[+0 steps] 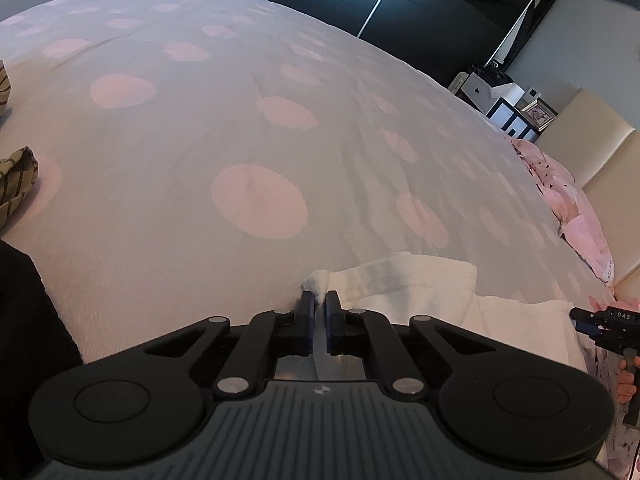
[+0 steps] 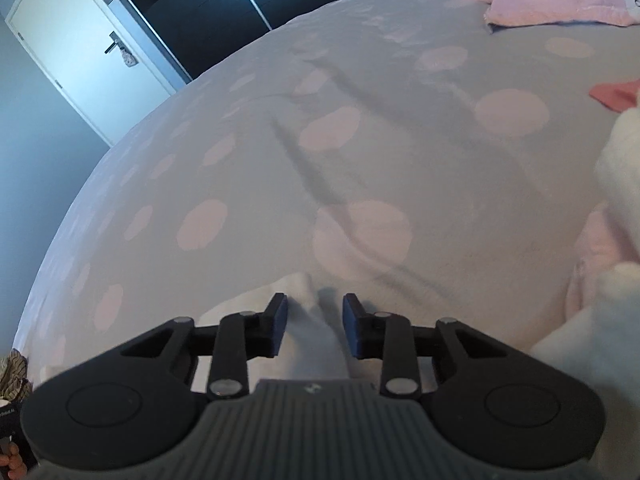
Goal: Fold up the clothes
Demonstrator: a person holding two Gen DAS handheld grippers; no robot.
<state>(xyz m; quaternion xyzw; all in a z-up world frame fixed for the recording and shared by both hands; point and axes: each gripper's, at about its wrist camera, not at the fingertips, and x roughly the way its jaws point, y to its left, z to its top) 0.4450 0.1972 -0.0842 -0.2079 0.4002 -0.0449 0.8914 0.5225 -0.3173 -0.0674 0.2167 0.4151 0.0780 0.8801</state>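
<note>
A white garment (image 1: 420, 280) lies on the near part of the bed. My left gripper (image 1: 319, 300) is shut on a bunched corner of it, and the cloth runs back between the pads. In the right wrist view, a ridge of the same white garment (image 2: 316, 332) rises between the blue pads of my right gripper (image 2: 316, 312) and fills the gap from pad to pad. This view is a little blurred. The right gripper (image 1: 580, 320) also shows at the right edge of the left wrist view, low over the garment's far end, with a hand (image 1: 626, 380) behind it.
The bed has a grey cover with pink dots (image 1: 260, 208). Pink clothes (image 1: 560, 184) are piled along its right side, and an olive striped garment (image 1: 16, 176) lies at the left. A white fluffy item (image 2: 624, 168) and a red cloth (image 2: 616, 94) sit to the right. A dark wardrobe and a white door (image 2: 80, 52) stand beyond.
</note>
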